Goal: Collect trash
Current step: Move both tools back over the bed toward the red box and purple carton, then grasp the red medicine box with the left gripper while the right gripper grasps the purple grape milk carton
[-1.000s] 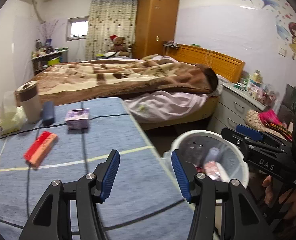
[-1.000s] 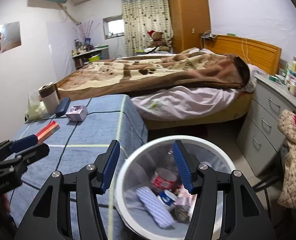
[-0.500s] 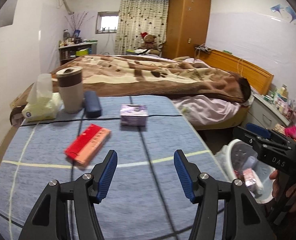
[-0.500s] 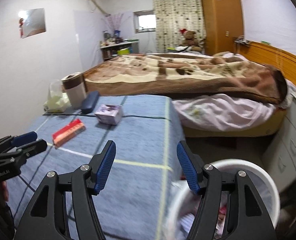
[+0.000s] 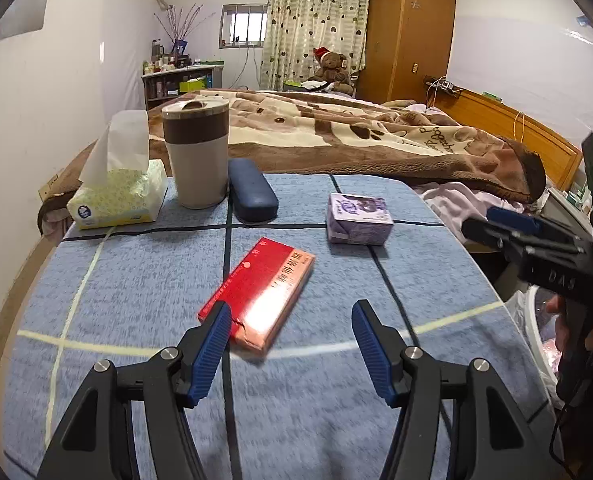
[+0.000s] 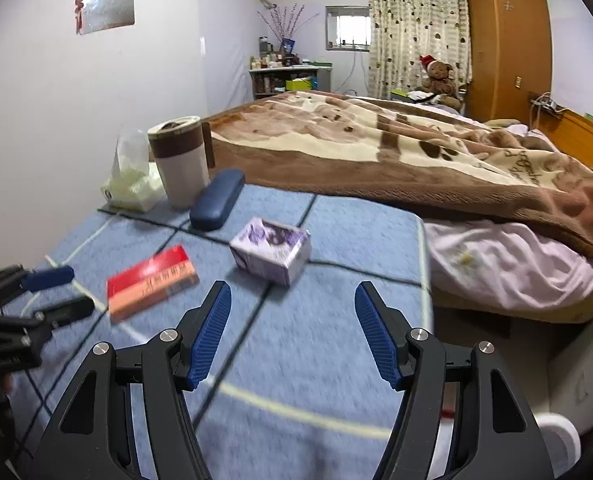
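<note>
Both our grippers over the table, empty.
Left gripper (image 5: 290, 322) has just been opening above the red box (image 5: 258, 292); right gripper (image 6: 292, 308), also spread, faces the purple box (image 6: 270, 250).

Place: a bedroom in a home
Bed: a wide bed (image 5: 376, 136) with a wooden headboard (image 5: 512, 128) under a brown and cream blanket (image 6: 396, 148)
Storage: a tall wooden wardrobe (image 5: 408, 32) in the far corner, a shelf unit (image 6: 288, 80) crowded with bottles by the wall
Window: small, barred, beside a patterned curtain (image 5: 312, 20)
Homely bits: a teddy bear (image 6: 438, 80) in a red hat, dried branches in a vase (image 5: 178, 28)
Near surface: a table (image 5: 136, 280) in blue checked cloth bearing a tissue pack (image 5: 116, 196), a lidded cup (image 5: 196, 152) and a glasses case (image 5: 252, 192)
</note>
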Available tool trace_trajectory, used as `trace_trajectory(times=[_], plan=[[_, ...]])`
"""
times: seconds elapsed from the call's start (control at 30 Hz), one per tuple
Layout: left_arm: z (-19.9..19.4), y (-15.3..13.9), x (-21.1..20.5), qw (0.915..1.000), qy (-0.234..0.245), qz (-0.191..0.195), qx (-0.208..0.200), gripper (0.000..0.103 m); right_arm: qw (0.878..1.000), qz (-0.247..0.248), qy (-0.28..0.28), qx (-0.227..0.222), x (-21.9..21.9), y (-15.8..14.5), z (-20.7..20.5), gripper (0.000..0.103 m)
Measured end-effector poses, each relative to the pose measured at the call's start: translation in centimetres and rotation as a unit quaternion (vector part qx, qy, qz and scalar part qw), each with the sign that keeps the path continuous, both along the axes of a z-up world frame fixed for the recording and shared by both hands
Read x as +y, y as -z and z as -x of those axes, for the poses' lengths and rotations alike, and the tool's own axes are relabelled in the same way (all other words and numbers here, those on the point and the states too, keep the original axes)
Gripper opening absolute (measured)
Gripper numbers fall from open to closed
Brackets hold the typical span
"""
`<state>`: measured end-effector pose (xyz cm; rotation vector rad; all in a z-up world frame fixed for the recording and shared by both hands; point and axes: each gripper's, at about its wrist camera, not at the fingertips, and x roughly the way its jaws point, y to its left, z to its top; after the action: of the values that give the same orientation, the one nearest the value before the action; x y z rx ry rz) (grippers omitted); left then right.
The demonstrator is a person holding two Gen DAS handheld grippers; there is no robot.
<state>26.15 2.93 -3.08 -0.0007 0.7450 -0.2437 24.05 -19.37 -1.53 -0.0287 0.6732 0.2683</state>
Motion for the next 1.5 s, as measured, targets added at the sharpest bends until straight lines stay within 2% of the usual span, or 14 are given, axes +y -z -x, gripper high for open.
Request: trace_trajectory(times=[0.07, 0.13, 0.33, 0.53, 0.6, 0.67, 0.77, 0.87, 1.13, 1.27, 1.33, 1.5], plan=[[-0.9, 0.4, -0.1, 0.9999, 0.006, -0.011, 0.001, 0.063, 1.000, -0.007, -0.006, 0.002, 0.1, 0.2, -1.3, 0.066], [-1.7, 0.8, -0.2, 0.9996, 0.013, -0.026, -0.001, 0.069, 1.000, -0.001, -0.015, 0.004, 0.3, 0.6, -2.3, 0.066], [-4.6, 2.5, 0.1, 0.9990, 0.027, -0.028, 0.023, 0.069, 0.999, 0.025, -0.038, 0.015, 1.4, 1.9, -5.2, 0.066], [-6.6, 4.1, 0.6, 0.9979, 0.026, -0.034, 0.049, 0.069, 0.995, -0.017, -0.087, 0.042, 2.1, 2.8, -8.3, 0.066], [-7.2, 4.8, 0.6, 0.9970, 0.033, -0.033, 0.062, 0.070, 0.995, -0.020, -0.084, 0.048, 2.3, 3.1, -9.3, 0.066], [-7.5, 5.0, 0.3, 0.9965, 0.035, -0.050, 0.057, 0.072, 0.995, -0.020, -0.090, 0.046, 2.6, 3.2, -9.8, 0.066], [-8.0, 5.4, 0.4, 0.9962, 0.036, -0.047, 0.064, 0.072, 0.994, -0.002, -0.097, 0.046, 3.3, 3.5, -10.5, 0.066], [-8.5, 5.6, 0.8, 0.9963, 0.018, -0.059, 0.060, 0.072, 0.993, 0.019, -0.107, 0.037, 3.8, 3.6, -11.0, 0.066], [-9.0, 5.6, 1.8, 0.9961, -0.002, -0.069, 0.054, 0.072, 0.980, 0.017, -0.178, 0.087, 4.1, 4.3, -9.5, 0.070], [-9.2, 5.5, 2.6, 0.9965, -0.008, -0.062, 0.055, 0.072, 0.971, 0.058, -0.210, 0.098, 4.9, 4.8, -7.5, 0.070], [-9.5, 5.5, 2.9, 0.9966, -0.002, -0.055, 0.061, 0.072, 0.973, 0.075, -0.199, 0.086, 5.1, 4.8, -6.7, 0.070], [-10.2, 5.6, 3.2, 0.9967, 0.003, -0.050, 0.064, 0.072, 0.983, 0.047, -0.150, 0.096, 4.7, 4.6, -6.5, 0.070]])
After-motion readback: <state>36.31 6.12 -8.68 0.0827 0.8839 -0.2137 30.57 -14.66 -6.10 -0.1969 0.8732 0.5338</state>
